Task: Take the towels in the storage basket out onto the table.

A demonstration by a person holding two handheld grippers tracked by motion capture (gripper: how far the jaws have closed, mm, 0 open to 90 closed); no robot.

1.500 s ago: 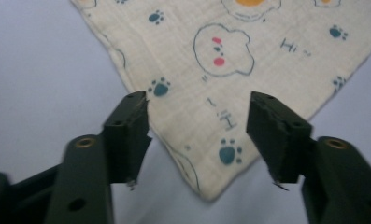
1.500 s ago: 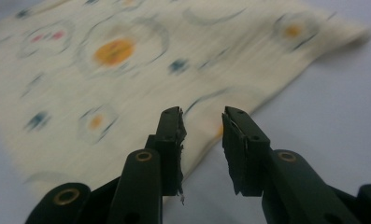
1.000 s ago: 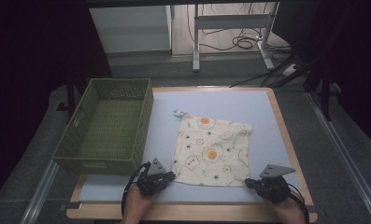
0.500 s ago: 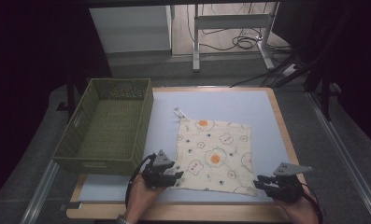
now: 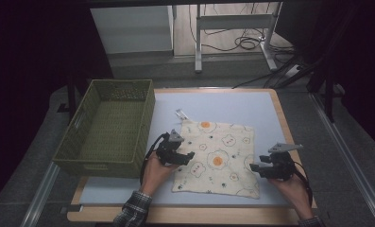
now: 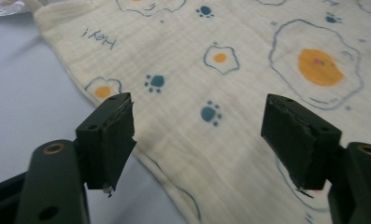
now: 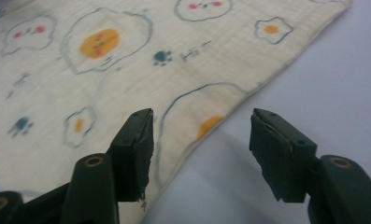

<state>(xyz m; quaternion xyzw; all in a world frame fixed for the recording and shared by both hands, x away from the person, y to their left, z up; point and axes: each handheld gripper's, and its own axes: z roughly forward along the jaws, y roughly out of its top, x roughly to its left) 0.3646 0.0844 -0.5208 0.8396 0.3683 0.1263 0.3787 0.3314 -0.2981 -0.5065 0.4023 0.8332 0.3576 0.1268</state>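
A cream cloth (image 5: 218,156) printed with fried eggs and paw prints lies flat on the light blue table mat (image 5: 223,106). My left gripper (image 5: 189,156) hovers over the cloth's left edge, and its jaws have just been opening. In the left gripper view the left gripper (image 6: 199,119) stands open, the cloth (image 6: 211,70) lying below with nothing pinched. My right gripper (image 5: 254,166) is at the cloth's right edge, and its jaws have just been opening too. In the right gripper view the right gripper (image 7: 204,135) is open over the cloth's (image 7: 127,70) hem, gripping nothing.
A green woven basket (image 5: 100,163) stands empty at the left of the table, close to my left hand. A small white tag (image 5: 180,113) sticks out at the cloth's far left corner. A metal stand and cables (image 5: 244,42) lie on the floor beyond the table.
Both grippers were shut at the cloth's near corners and have opened and let go. Each has moved away from the person along its side edge. The cloth lies flat.
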